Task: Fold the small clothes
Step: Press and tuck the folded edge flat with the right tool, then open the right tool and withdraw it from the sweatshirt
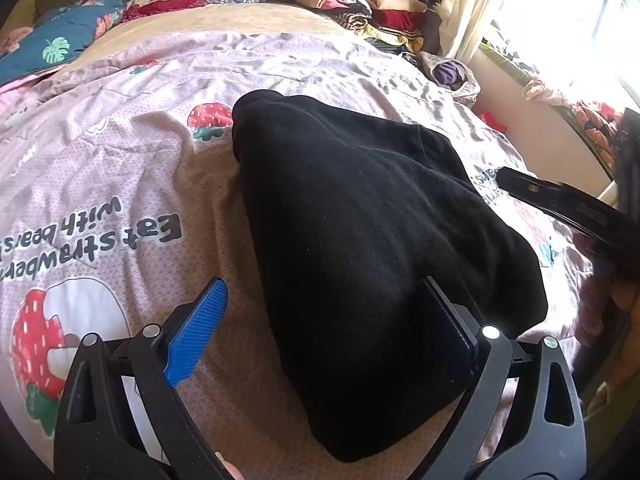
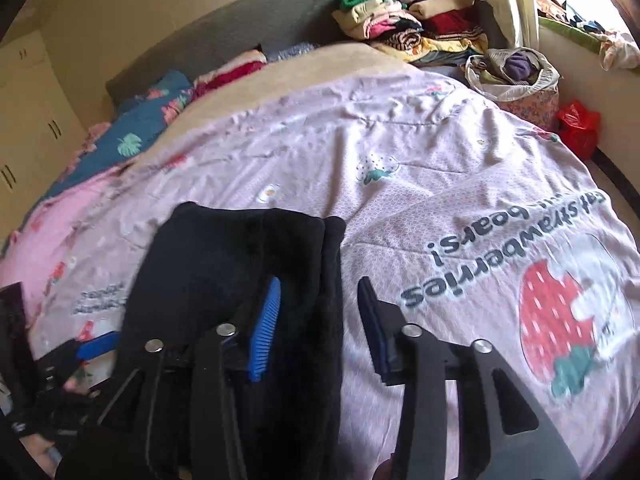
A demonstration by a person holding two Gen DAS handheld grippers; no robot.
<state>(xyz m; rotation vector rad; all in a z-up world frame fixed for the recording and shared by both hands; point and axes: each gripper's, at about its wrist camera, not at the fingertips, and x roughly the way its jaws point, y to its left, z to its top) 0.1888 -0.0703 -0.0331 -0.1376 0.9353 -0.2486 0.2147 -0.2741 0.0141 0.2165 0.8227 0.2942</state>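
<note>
Right gripper (image 1: 560,200) cut off at the frame's right edge in the left wrist view, fingertips merged into one dark shape. Near end of the black garment (image 2: 240,280) hidden behind the gripper body. Left gripper (image 2: 96,344) blurred, only a blue pad legible at lower left.

Both wrist cameras look steeply down, close over the black garment (image 1: 372,216) on the bed.

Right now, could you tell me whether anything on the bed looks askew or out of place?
Nothing stands out. The black garment lies folded on the strawberry-print cover, its edges fairly even. Both hand-held grippers, left and right, are open and hold nothing.
</note>
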